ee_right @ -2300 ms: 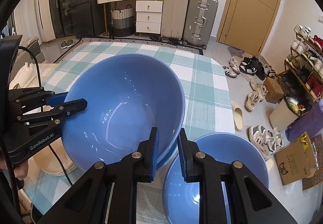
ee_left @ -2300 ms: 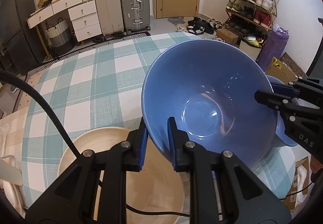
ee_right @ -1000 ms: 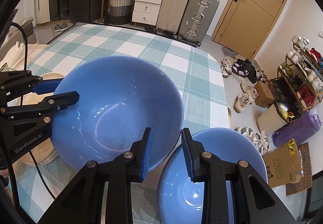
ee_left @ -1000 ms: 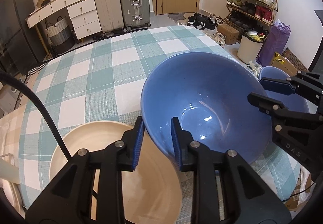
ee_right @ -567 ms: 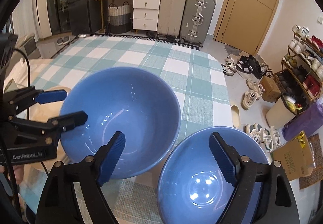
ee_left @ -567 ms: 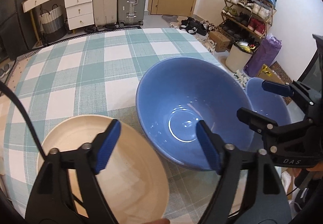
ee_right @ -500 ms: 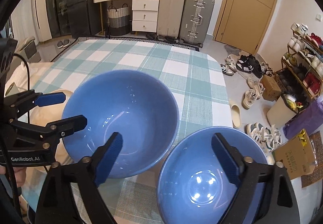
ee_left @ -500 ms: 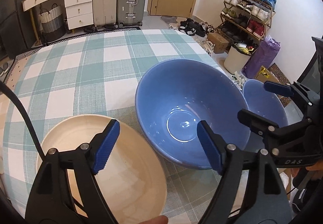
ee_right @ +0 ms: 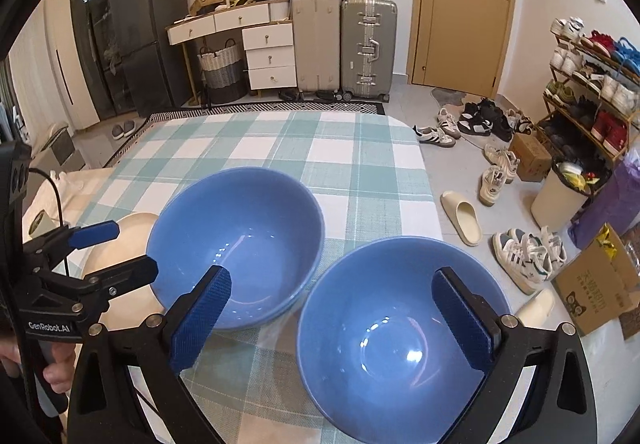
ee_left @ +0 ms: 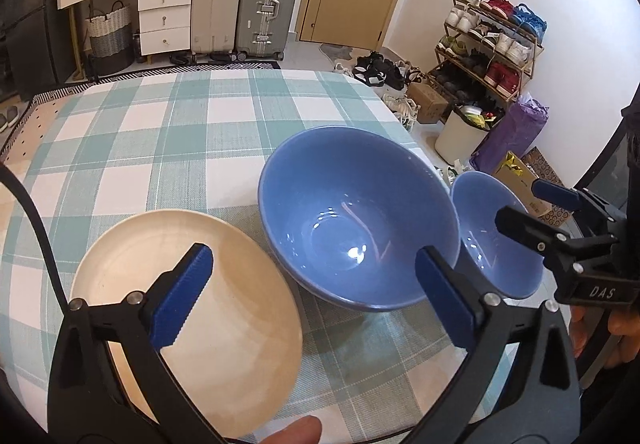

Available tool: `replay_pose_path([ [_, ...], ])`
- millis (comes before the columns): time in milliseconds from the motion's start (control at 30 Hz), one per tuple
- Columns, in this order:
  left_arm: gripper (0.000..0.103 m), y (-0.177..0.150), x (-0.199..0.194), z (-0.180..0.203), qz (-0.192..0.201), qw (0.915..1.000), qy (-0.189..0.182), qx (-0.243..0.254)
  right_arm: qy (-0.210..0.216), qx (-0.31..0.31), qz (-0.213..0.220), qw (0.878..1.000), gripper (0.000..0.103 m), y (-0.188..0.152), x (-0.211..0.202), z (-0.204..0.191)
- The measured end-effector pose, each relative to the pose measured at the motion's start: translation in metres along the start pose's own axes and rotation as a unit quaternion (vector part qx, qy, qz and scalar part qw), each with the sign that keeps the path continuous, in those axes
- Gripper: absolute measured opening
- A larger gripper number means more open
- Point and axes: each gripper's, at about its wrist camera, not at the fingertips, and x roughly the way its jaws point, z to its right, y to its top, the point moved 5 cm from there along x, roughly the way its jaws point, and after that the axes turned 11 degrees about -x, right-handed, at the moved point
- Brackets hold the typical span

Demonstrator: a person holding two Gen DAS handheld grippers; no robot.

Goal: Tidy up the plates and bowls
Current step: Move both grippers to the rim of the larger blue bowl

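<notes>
Bowls [ee_right: 240, 244] side by side – cream plate [ee_left: 192, 320] (left), suitcases [ee_right: 344, 43] behind

Cream plate [ee_left: 208, 308], two blue bowls [ee_left: 356, 219] on checked tablecloth [ee_left: 168, 139].

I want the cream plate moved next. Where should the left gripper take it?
Grip the cream plate by its thin raised rim at the near edge, coming in low from the near side with one finger over and one under; it lies flat and too wide to span.
</notes>
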Motion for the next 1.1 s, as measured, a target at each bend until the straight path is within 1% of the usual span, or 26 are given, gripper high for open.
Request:
replay_pose_path([
  [67, 0.101, -0.006, -0.004, 0.006, -0.002, 1.0000, 0.000, -0.003, 0.008, 0.012, -0.002, 1.000, 0.102, -0.004, -0.004, 0.005],
  [200, 0.101, -0.019, -0.013, 0.022, 0.000, 1.0000, 0.003, 0.001, 0.005, 0.022, 0.001, 1.000, 0.102, -0.013, -0.014, 0.015],
  [333, 0.101, -0.029, -0.020, 0.037, 0.002, 1.0000, 0.001, 0.001, -0.012, 0.027, 0.006, 1.000, 0.102, -0.022, -0.024, 0.022],
  [500, 0.101, -0.041, -0.020, 0.054, -0.007, 1.0000, -0.002, -0.006, -0.028, 0.038, 0.015, 0.999, 0.102, -0.033, -0.040, 0.037],
  [667, 0.100, -0.046, -0.014, 0.067, -0.010, 0.9999, 0.005, 0.007, -0.051, 0.032, 0.015, 0.998, 0.102, -0.043, -0.051, 0.058],
  [900, 0.100, -0.053, -0.005, 0.084, -0.013, 0.9999, 0.004, 0.002, -0.053, 0.054, 0.002, 0.997, 0.102, -0.060, -0.048, 0.090],
  [1100, 0.098, -0.060, 0.007, 0.104, -0.023, 0.9995, -0.018, 0.009, -0.059, 0.048, -0.012, 0.997, 0.102, -0.074, -0.034, 0.108],
])
